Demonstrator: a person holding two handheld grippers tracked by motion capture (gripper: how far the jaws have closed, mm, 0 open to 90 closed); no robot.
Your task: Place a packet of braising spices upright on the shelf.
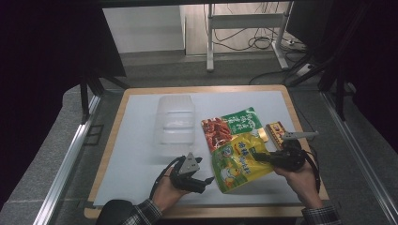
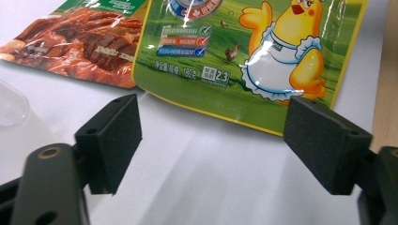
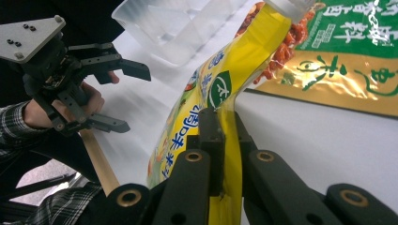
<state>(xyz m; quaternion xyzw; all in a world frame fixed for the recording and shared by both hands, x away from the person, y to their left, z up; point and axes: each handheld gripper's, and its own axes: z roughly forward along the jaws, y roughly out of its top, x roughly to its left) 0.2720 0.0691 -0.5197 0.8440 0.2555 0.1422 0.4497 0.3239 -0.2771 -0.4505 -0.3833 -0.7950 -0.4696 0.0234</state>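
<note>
A yellow-green snack pouch [image 1: 239,161] printed with a cartoon chicken [image 2: 281,56] is lifted on its right side, and my right gripper [image 1: 256,156] is shut on its edge [image 3: 213,93]. Under its far end lies a red and green snack pouch [image 1: 230,125], flat on the white mat [image 1: 136,154]. My left gripper [image 1: 209,183] hovers just left of the yellow pouch's near corner. Its jaws are open with nothing between the pads [image 2: 115,140], and the pouch's edge lies a little beyond them. The right gripper view shows the left gripper [image 3: 137,101] open, held in a hand.
A clear plastic container [image 1: 174,119] stands on the mat, left of the pouches. A small yellow and brown box [image 1: 274,131] lies near the table's right edge. The wooden table rim [image 1: 110,140] frames the mat. Metal rails run along both sides.
</note>
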